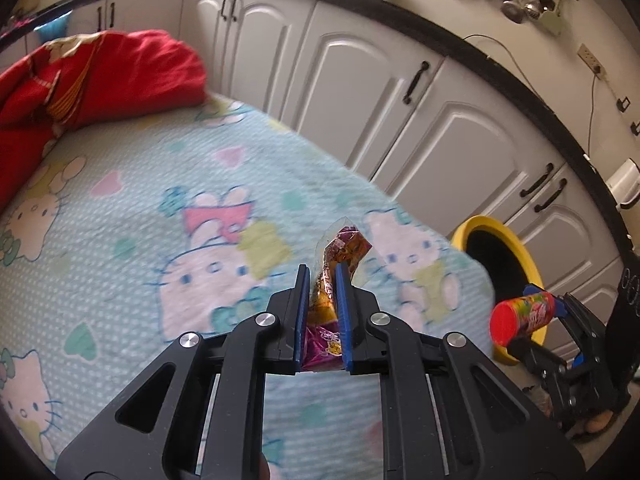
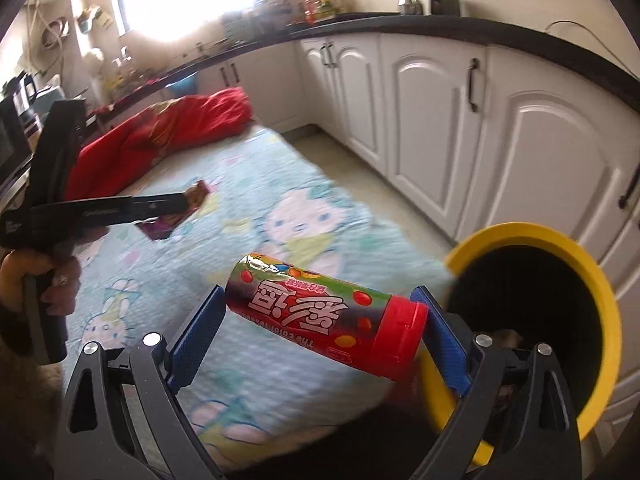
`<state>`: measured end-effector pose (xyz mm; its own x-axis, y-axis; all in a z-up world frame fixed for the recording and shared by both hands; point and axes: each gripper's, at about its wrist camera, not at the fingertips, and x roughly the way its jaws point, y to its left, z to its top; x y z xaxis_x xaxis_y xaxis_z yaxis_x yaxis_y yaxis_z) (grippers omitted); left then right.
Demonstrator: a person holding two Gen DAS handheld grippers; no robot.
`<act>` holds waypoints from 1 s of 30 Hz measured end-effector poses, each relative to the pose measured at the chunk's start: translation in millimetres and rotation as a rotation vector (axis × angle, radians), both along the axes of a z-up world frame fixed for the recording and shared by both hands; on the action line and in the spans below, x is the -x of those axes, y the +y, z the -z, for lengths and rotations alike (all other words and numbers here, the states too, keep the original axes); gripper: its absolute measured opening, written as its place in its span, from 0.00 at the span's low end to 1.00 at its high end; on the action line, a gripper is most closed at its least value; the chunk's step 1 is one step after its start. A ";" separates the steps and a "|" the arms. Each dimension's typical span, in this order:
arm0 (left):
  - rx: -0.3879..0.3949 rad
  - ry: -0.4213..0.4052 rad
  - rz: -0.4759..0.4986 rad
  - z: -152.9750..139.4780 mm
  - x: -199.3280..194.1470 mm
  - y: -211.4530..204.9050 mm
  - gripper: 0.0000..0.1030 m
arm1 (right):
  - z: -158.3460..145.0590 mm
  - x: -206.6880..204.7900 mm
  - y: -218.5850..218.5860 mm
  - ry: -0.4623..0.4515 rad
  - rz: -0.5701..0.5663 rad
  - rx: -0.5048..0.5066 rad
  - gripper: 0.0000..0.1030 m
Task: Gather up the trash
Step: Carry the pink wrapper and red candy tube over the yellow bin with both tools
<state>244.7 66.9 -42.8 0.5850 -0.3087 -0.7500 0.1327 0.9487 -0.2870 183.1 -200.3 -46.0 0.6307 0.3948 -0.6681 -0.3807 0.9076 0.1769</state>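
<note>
My left gripper is shut on a purple and yellow snack wrapper and holds it above the Hello Kitty bed sheet. It also shows in the right wrist view with the wrapper. My right gripper is shut end to end on a candy tube with a red cap, held sideways beside the open mouth of the yellow bin. The left wrist view shows the tube in front of the bin.
A red quilt is bunched at the far end of the bed. White cabinets under a black counter run along the right side. The bin stands on the floor between bed and cabinets.
</note>
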 end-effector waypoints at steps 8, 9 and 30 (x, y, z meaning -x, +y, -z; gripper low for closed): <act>0.001 -0.047 0.045 -15.3 -1.8 -46.6 0.08 | -12.0 -7.4 -50.4 -0.023 0.097 -0.021 0.88; 0.004 -0.052 0.053 -16.8 -2.1 -52.9 0.08 | -12.8 -8.4 -54.2 -0.025 0.107 -0.022 0.88; -0.002 -0.114 0.177 -21.8 1.8 -166.1 0.08 | -14.5 -5.1 -148.1 -0.066 0.289 -0.021 0.88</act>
